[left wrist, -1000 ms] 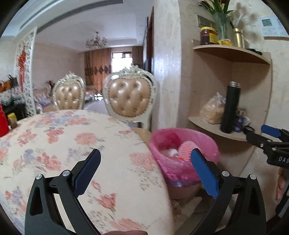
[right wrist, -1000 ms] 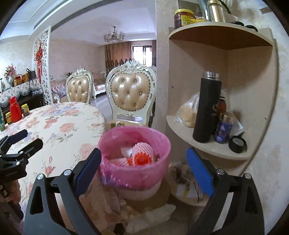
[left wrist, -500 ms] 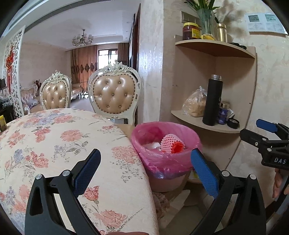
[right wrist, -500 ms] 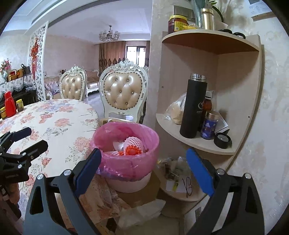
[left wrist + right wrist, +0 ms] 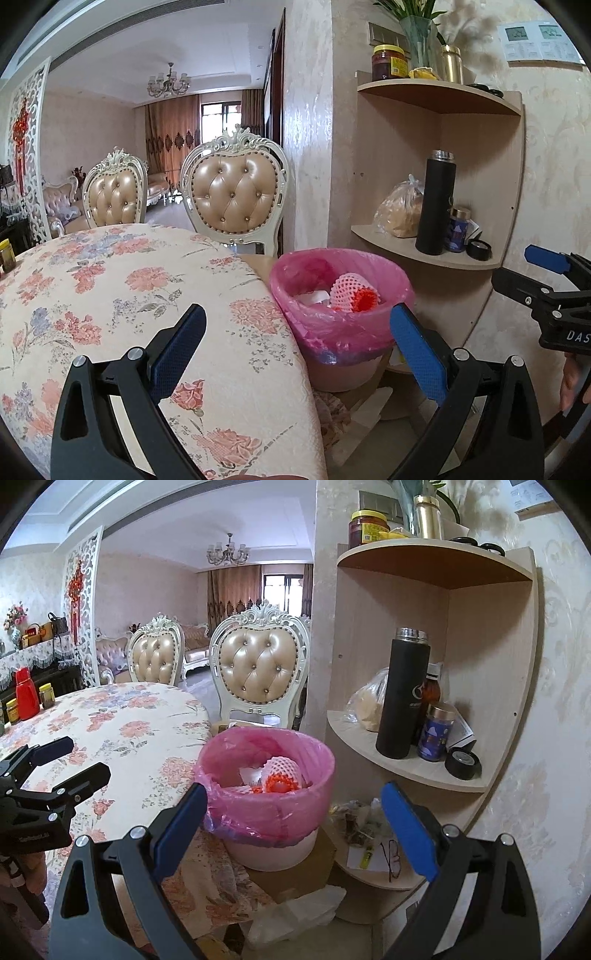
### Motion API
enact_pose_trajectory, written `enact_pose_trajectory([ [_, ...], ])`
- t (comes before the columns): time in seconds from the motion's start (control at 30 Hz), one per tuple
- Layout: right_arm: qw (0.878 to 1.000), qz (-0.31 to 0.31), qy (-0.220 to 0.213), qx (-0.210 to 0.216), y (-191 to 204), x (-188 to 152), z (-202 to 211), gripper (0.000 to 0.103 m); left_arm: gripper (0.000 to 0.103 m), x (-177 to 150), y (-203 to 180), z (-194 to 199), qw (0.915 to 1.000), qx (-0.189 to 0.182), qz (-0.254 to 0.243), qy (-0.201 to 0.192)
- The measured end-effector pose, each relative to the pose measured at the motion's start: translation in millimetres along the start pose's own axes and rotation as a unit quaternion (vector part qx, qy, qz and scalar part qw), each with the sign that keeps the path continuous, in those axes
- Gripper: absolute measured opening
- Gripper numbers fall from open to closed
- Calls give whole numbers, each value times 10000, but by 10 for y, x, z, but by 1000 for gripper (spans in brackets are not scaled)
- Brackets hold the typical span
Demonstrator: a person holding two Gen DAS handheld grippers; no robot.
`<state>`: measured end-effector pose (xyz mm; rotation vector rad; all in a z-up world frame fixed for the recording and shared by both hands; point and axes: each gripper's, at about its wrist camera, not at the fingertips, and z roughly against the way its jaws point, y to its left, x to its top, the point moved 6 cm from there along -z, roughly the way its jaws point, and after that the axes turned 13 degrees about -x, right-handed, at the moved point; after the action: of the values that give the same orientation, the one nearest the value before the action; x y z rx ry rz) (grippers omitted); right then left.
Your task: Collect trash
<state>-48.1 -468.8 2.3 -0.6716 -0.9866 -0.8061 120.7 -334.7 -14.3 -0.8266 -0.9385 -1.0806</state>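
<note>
Bin liner (image 5: 266, 812) pink, translucent; bin (image 5: 273, 853) under it pale/whitish. Inside: foam net (image 5: 282, 766) pink-white mesh, w/ orange-red bit (image 5: 277, 783) beside. Desk (image 5: 110, 295) cloth cream w/ pink, coral & lilac flowers, grey-green leaves. Tongs: left (image 5: 297, 325) & right (image 5: 291, 805) black frames, blue textured pads. Flask (image 5: 402, 698) black, silver cap. Chair (image 5: 260, 668) beige tufted, white carved frame. Shelf (image 5: 406, 768) light wood. Bottle (image 5: 26, 693) on desk red.

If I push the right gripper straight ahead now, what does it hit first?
Most likely the pink-lined trash bin: it sits just left of centre between the open right gripper fingers. Depth is unclear, so how soon it touches cannot be told.
</note>
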Motion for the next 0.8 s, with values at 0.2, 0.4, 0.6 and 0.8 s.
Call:
enact_pose_trajectory([
  [0.2,9999,-47,-93,27,-5,16,37,92,95,2,-7,13,10000,-4,-35,-26],
  [0.4,9999,-52,-115,48,3,23,57,92,95,9,-20,17,10000,-17,-48,-44],
  [0.6,9999,-51,-127,80,15,30,60,92,95,32,-38,32,9999,-21,-50,-91],
  [0.8,9999,-54,-124,91,25,20,61,92,95,41,-50,44,9999,-57,-41,-122],
])
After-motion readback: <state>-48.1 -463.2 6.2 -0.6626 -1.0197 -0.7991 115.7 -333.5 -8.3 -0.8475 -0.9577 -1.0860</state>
